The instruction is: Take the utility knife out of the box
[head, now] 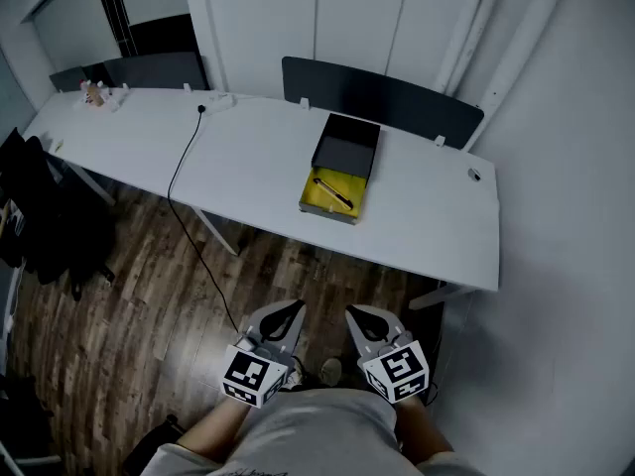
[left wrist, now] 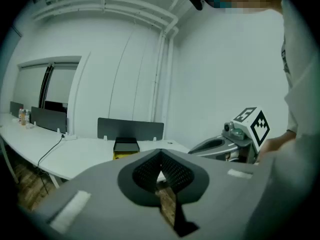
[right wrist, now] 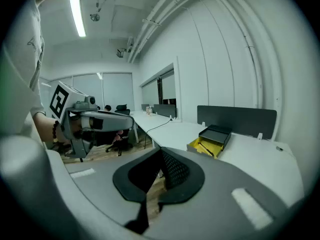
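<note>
Left gripper (head: 286, 315): clenched, nothing between the pads; held low in front of the body, pointed a little downward.
Right gripper (head: 363, 317): clenched and empty too; held just beside the left one, the two apart.
Why held so: judged a start pose, both kept close to the person, no reach yet begun.
Box (head: 342, 167): well ahead of both grippers, straight on from the right one; open, with the yellow inside exposed and a dark lid part lying at its far end.
Utility knife (head: 332, 192): seen as a dark slim thing lying slantwise on the yellow lining, still in the box, untouched.
Why placed so: the box is left open near the desk's near edge, so the knife can be reached from above.
Desk (head: 248, 172): long, white, mostly bare; a black cable (head: 185, 163) is run across it and down to the floor.
Floor (head: 149, 305): dark wood planks, below the grippers.
Room: white walls, dark divider panels (head: 382, 92) behind the desk.
Next step, judged: the desk has to be approached first.
</note>
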### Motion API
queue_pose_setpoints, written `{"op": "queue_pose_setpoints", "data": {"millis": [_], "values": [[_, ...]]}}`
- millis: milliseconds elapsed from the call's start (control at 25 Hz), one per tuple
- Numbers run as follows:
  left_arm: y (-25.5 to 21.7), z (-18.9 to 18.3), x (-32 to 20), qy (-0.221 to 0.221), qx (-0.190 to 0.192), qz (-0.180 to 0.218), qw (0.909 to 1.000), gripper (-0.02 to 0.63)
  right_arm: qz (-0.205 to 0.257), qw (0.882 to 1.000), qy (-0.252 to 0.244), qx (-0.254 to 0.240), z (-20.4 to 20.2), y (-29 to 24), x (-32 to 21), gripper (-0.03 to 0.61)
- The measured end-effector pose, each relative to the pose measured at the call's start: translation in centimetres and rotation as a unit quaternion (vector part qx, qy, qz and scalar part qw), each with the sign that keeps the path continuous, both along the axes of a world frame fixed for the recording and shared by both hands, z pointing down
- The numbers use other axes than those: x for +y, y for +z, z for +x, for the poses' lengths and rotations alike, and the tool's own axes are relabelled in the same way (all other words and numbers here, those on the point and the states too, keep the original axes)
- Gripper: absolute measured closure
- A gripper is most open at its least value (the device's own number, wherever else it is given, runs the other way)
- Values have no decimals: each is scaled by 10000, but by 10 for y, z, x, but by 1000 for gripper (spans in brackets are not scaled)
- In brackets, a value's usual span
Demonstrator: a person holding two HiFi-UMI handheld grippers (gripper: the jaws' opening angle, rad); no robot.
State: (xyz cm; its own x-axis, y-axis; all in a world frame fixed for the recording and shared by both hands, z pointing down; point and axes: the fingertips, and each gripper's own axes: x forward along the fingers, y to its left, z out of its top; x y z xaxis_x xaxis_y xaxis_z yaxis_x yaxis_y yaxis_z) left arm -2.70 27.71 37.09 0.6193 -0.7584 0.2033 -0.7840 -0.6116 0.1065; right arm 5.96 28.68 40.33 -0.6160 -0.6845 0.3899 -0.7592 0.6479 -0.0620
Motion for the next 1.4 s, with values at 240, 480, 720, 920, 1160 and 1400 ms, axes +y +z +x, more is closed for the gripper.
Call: {"op": "queue_pose_setpoints", "data": {"millis": [240,480,720,920,1160,1400], "values": [[-1,-4,-1,4,1,7,10000,614,9,10000,-50,22,-5,-1,-1,565],[-1,-9,-1,2,20,2,10000,614,-25,10000,-2,-72,-11,-2,-3,565],[0,-18,-5,7,64,-1,10000,614,-30,9998,73,-175,-19,-4,-7,564],[-2,-29,-5,42,104,9,9999,614,3,9999,85,-102,-31,-5,-6,563],[0,-48,-5,99,156,13,9998,614,11,9999,141,-95,-49,-6,-6,563],[-1,-64,-2,191,188,52,9996,614,82,9995,310,-73,-60,-9,-4,563]]}}
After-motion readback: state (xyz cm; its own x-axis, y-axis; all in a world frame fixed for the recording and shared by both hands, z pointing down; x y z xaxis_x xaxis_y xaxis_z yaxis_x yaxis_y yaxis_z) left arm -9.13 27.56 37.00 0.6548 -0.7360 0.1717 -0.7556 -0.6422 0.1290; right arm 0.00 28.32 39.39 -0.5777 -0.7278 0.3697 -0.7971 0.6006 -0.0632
